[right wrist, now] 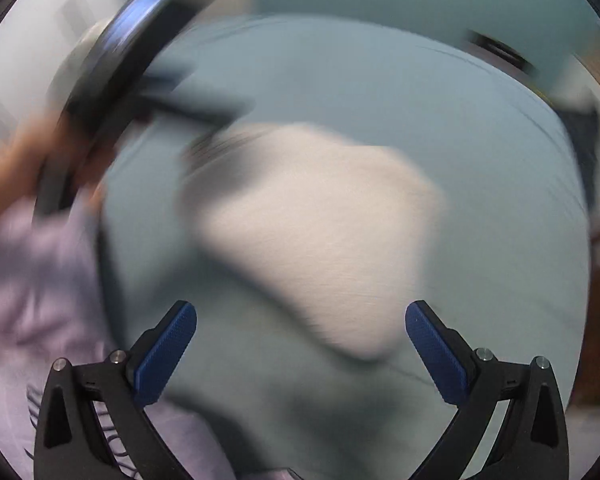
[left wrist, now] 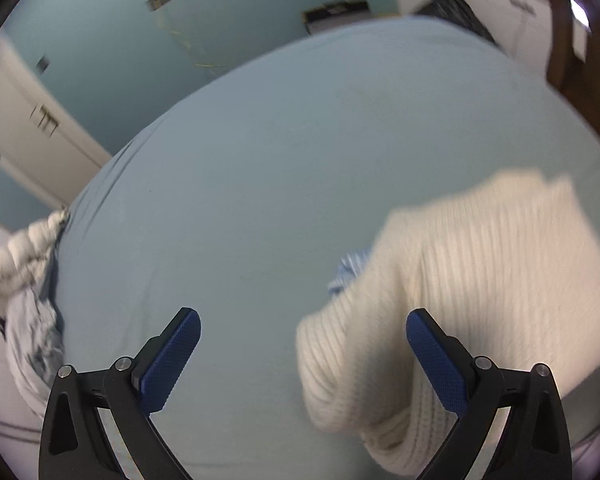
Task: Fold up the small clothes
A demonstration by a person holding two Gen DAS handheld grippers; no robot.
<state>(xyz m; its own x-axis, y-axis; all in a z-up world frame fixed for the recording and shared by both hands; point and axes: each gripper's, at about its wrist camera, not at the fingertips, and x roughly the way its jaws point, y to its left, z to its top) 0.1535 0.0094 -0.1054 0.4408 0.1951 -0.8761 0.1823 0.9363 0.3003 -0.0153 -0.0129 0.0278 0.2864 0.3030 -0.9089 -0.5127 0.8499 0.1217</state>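
While cream knit garment (left wrist: 480, 264) lies on blue sheet (left wrist: 260, 160), left tongs (left wrist: 303, 354) & right tongs (right wrist: 301, 350) both gape wide, nothing gripped

Beyond the blue-padded black fingers (left wrist: 436, 360), a cream ribbed knit (left wrist: 480, 264) lies on pale blue-grey sheet (left wrist: 260, 180), blue-striped cloth (left wrist: 350, 270) peeking out.

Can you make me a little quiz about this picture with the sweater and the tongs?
1. True or false: the left tongs are clamped on the cream sweater.
2. What colour is the sheet under the sweater? A) red B) pale blue C) black
3. Fill in: the right tongs stand wide ____.

Key: 1 false, they are open and empty. 2 B. 3 open.
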